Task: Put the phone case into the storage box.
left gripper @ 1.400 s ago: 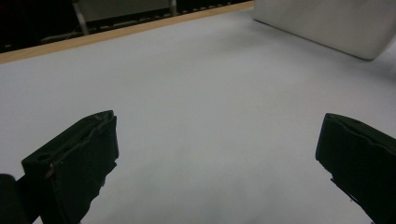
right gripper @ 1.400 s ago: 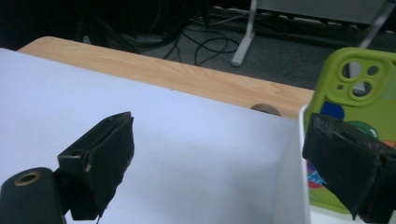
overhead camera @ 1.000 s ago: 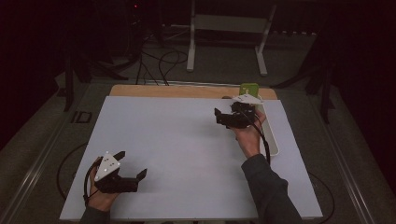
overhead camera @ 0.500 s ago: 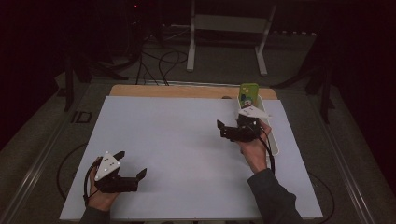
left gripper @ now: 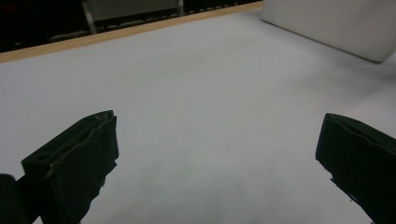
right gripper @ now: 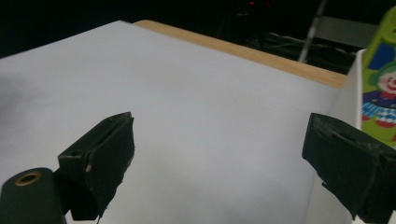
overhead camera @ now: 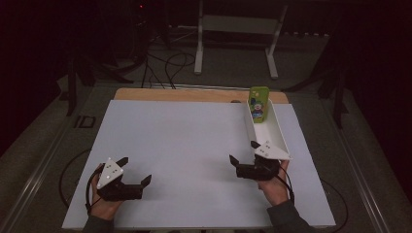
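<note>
A green box with a clown picture (overhead camera: 258,102) stands upright at the far end of a long white tray (overhead camera: 275,131) on the right of the white table. My right gripper (overhead camera: 243,152) is open and empty, held low beside the tray's near end, well short of the box. In the right gripper view the open right gripper (right gripper: 219,128) frames bare table, with the clown box (right gripper: 383,88) at the right edge behind the tray wall (right gripper: 348,102). My left gripper (overhead camera: 136,169) rests open and empty at the near left; the left gripper view shows this gripper (left gripper: 217,128) over bare table.
The white table sheet (overhead camera: 180,145) has a wooden strip (overhead camera: 180,94) along its far edge. The tray's outer wall (left gripper: 336,23) appears far off in the left gripper view. Behind the table are a white stand (overhead camera: 238,29) and cables on a dark floor.
My right gripper has drawn back from the tray's far end toward the near edge, leaving the green clown box standing in the tray. The left gripper has stayed put.
</note>
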Action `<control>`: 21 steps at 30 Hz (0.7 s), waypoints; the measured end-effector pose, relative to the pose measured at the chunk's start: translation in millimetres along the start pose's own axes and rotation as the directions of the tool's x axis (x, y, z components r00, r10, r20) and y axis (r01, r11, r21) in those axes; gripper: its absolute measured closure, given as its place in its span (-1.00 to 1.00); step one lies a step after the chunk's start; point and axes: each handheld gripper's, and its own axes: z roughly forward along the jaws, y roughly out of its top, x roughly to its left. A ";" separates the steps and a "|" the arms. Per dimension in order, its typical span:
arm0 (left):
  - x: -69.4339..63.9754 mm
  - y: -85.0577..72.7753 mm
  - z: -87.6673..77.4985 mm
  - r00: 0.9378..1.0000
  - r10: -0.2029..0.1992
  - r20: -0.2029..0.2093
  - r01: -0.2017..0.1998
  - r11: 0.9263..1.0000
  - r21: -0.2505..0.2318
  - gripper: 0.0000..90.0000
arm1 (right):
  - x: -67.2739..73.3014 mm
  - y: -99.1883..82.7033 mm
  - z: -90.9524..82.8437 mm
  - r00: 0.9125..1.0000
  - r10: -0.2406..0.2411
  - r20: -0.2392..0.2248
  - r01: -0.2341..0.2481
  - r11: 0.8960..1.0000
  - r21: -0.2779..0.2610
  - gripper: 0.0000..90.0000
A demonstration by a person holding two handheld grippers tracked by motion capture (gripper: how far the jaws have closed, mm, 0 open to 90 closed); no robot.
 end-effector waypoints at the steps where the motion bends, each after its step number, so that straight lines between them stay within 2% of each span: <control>1: -0.1 0.0 -0.5 1.000 0.000 -0.001 0.000 1.000 -0.002 -1.00 | 1.7 -4.4 -3.5 1.000 -0.013 -0.008 0.013 1.000 -0.005 -0.80; 7: 0.8 -1.0 -2.5 1.000 -0.006 -0.008 0.006 1.000 -0.014 -1.00 | 4.5 -30.3 -21.1 0.998 -0.020 -0.061 0.017 0.999 -0.049 -0.79; 11: 1.3 -2.1 -3.4 1.000 -0.005 -0.012 0.005 1.000 -0.016 -1.00 | 4.1 -44.7 -30.1 0.998 -0.016 -0.065 0.011 0.997 -0.073 -0.79; 16: 1.7 -2.9 -3.5 1.000 -0.002 -0.009 0.002 1.000 -0.017 -1.00 | 1.7 -51.6 -35.6 0.998 -0.008 -0.063 0.003 0.997 -0.083 -0.79; 17: 1.5 -2.9 -3.2 1.000 -0.001 -0.008 0.001 1.000 -0.018 -1.00 | -1.1 -59.3 -40.9 0.998 0.009 -0.069 -0.016 0.996 -0.093 -0.78; 21: 1.3 -2.7 -3.4 1.000 0.003 -0.010 -0.003 1.000 -0.018 -1.00 | 1.1 -61.5 -41.0 0.997 -0.005 -0.079 -0.003 0.995 -0.100 -0.78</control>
